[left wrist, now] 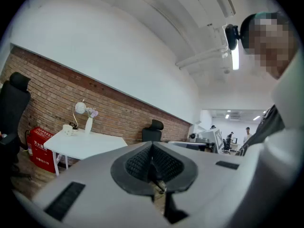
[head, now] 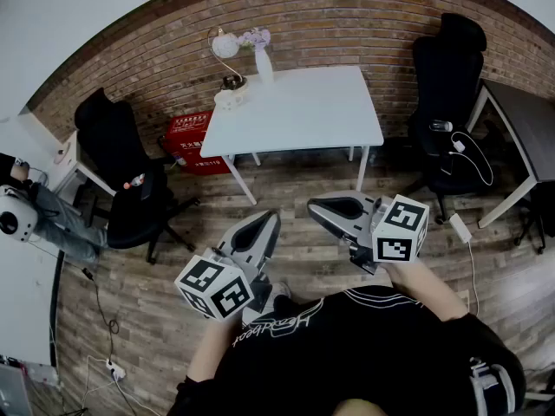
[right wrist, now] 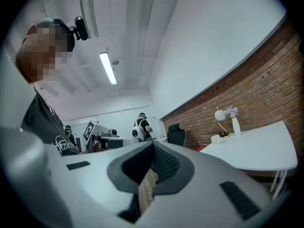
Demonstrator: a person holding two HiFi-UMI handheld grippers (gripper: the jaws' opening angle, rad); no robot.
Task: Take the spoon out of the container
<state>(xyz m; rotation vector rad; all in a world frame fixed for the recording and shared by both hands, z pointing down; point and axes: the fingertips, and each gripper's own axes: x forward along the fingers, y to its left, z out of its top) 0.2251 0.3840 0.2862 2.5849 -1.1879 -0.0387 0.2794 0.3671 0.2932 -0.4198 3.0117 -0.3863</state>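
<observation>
A: Where is there room to pass?
B: Over the floor [head: 299, 199] to the table [head: 312, 115]; its near and right parts lie open.
A: And in the way?
B: Lamp [head: 224, 47], vase [head: 264, 64] and cup [head: 228, 99] crowd its far left corner. Left chair [head: 121, 170] and right chair [head: 447, 85] flank it.

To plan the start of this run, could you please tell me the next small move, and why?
Probably step toward the white table: the left gripper and right gripper, both shut and empty, hang over the wooden floor well short of it, and the cup beside the lamp at its far corner looks out of reach. No spoon is visible.
</observation>
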